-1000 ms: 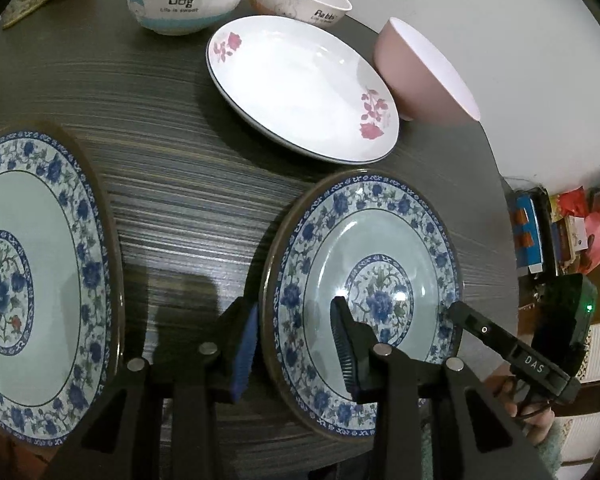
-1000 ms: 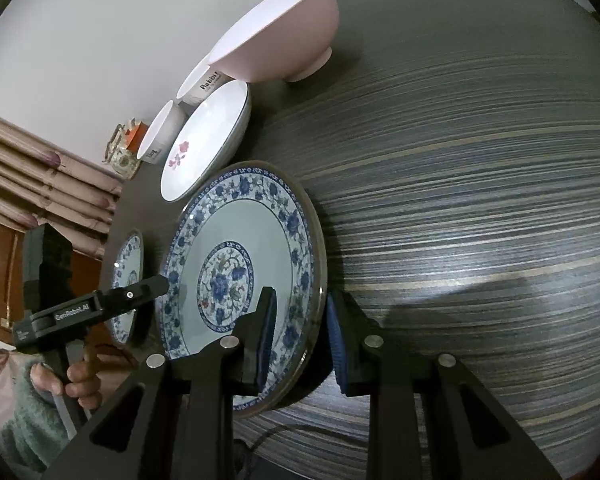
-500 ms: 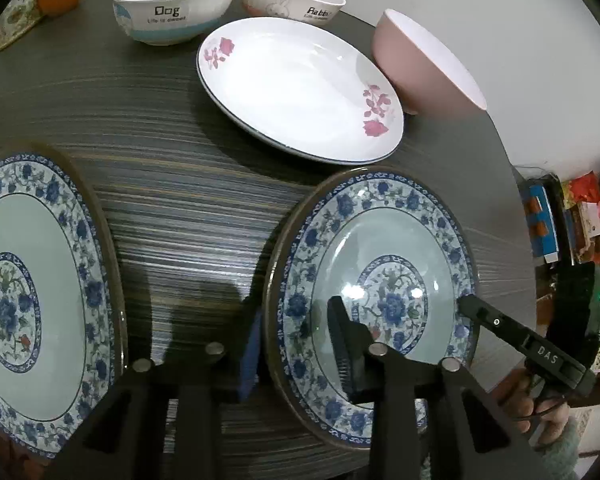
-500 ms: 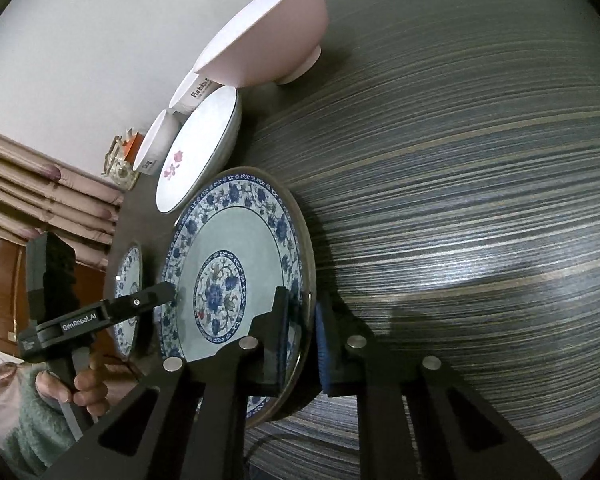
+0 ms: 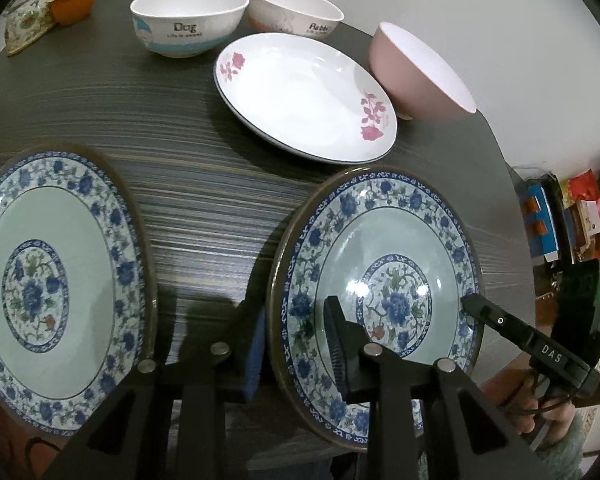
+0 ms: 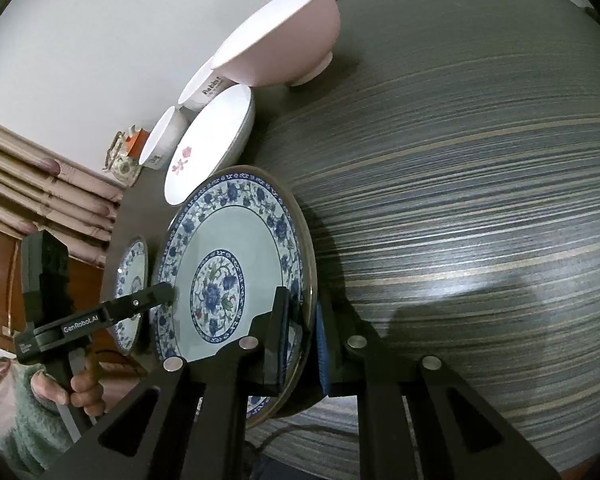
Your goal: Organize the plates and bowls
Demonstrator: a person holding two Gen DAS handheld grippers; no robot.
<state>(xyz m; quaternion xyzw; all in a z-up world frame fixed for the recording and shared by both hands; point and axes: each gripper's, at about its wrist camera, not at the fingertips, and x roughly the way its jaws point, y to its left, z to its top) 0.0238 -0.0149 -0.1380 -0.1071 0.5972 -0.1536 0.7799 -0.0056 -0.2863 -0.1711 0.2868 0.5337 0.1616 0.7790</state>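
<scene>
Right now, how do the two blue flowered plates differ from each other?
The right blue plate has both grippers on its rim: the left gripper and the right gripper. The left blue plate is untouched. The right blue plate looks tipped up off the table, while the left blue plate appears to lie flat. Both share the same blue floral border and centre medallion.

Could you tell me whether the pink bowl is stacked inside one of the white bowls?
No, the pink bowl stands by itself on the table, beside the flowered white plate.
</scene>
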